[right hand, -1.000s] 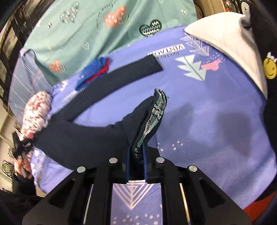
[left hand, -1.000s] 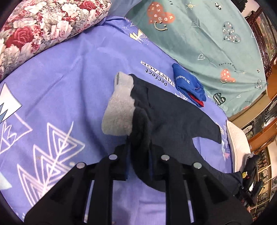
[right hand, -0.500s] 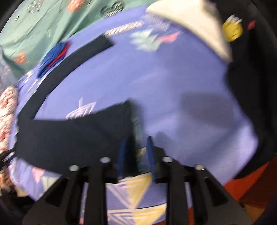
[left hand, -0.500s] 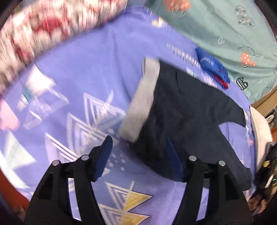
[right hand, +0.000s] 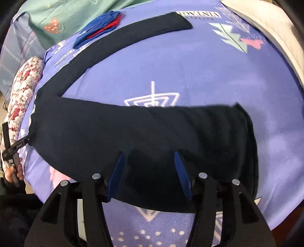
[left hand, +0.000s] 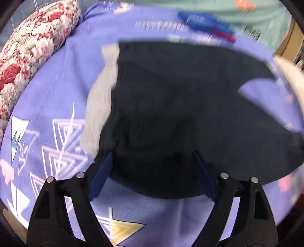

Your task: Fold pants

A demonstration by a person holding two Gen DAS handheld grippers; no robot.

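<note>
Dark navy pants (left hand: 171, 106) lie spread on a purple patterned bed sheet (left hand: 49, 91), with a grey lining (left hand: 98, 106) turned out at the waist. My left gripper (left hand: 152, 171) is open and empty, its jaws wide apart above the waist edge. In the right wrist view the pants (right hand: 133, 133) lie with both legs splayed, the near leg across the middle and the far leg (right hand: 133, 38) stretching to the back. My right gripper (right hand: 150, 171) is open and empty over the near leg's end.
A floral pillow (left hand: 28, 47) lies at the left; it also shows in the right wrist view (right hand: 20, 95). A folded blue and red garment (right hand: 100, 26) sits behind the far leg. A teal blanket (right hand: 66, 17) and a white pillow (right hand: 269, 26) lie at the back.
Both grippers have opened and let go of the pants. The pants now lie flat on the sheet. Both grippers have drawn back a little.
</note>
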